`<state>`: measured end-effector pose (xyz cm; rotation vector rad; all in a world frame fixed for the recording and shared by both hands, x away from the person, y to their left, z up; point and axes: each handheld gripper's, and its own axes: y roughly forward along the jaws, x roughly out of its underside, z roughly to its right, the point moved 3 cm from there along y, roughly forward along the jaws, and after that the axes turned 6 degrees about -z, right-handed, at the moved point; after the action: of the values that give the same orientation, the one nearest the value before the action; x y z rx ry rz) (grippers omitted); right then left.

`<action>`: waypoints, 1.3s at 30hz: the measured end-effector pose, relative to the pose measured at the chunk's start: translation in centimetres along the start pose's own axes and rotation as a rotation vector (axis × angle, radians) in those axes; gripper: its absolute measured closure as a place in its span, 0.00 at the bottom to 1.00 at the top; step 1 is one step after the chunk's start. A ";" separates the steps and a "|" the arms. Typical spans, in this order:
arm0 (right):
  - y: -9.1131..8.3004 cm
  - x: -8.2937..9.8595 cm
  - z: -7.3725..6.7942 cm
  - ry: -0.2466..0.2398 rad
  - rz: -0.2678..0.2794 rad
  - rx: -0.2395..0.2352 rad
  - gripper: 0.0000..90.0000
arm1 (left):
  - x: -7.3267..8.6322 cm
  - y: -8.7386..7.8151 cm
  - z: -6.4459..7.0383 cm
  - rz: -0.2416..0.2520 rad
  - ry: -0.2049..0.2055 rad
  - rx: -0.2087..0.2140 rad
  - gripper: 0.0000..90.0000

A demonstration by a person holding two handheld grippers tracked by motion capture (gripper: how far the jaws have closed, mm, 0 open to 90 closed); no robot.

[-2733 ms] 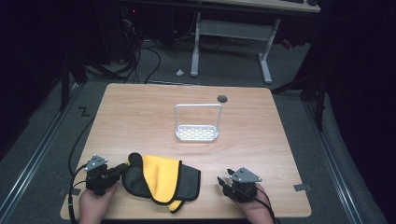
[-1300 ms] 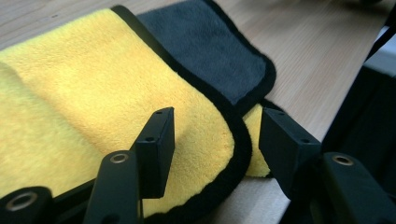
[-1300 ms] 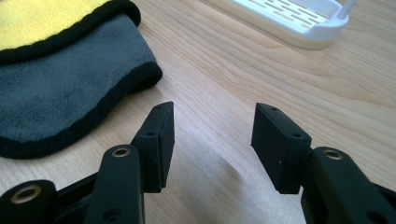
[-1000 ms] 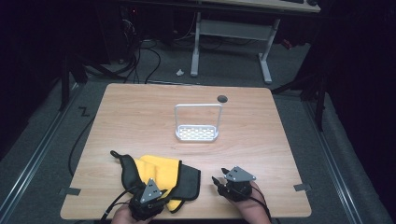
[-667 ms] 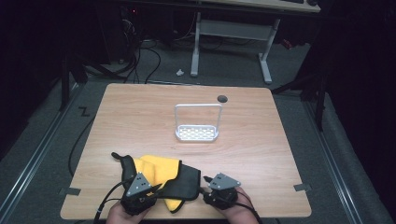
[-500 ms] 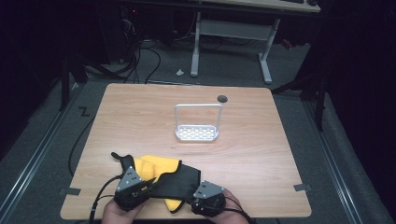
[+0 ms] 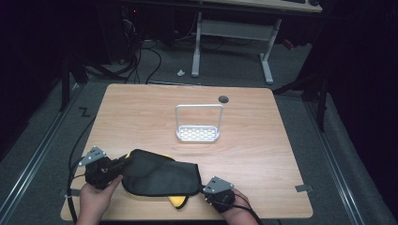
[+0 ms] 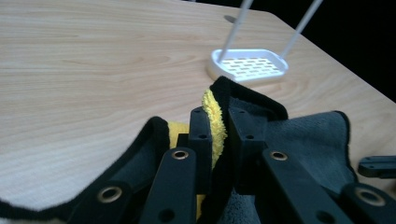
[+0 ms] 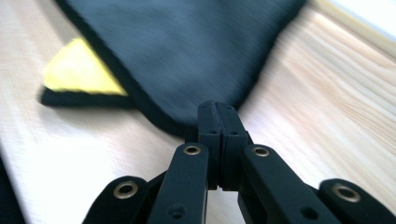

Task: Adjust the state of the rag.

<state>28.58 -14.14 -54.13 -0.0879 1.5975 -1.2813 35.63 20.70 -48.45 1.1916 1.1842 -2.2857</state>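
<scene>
We hold the cloth at the table's near edge, folded over so its dark side faces up (a yellow corner peeks out below). Our left gripper clenches one edge, our right gripper pinches the corner. Earlier the yellow face lay open; smoothing remains, we judge.

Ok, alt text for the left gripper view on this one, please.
The left gripper pinches a fold of the black and yellow cloth between its fingers, above a wooden table. A white slotted rack stands beyond.
</scene>
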 end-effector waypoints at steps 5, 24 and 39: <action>0.0 0.2 1.3 0.118 0.029 -0.071 0.72 | -1.8 1.1 0.0 -0.007 0.012 -0.012 0.90; 2.4 -4.3 4.0 0.201 0.088 0.027 0.98 | -1.5 -0.4 -0.4 0.003 0.010 -0.027 0.90; -6.4 2.3 10.8 0.355 0.162 0.212 0.98 | -2.1 3.7 -4.1 -0.071 -0.110 -0.101 0.90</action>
<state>32.17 -25.52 -49.66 0.4143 1.7118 -1.3839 41.26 21.38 -50.09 0.9902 1.3021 -2.2803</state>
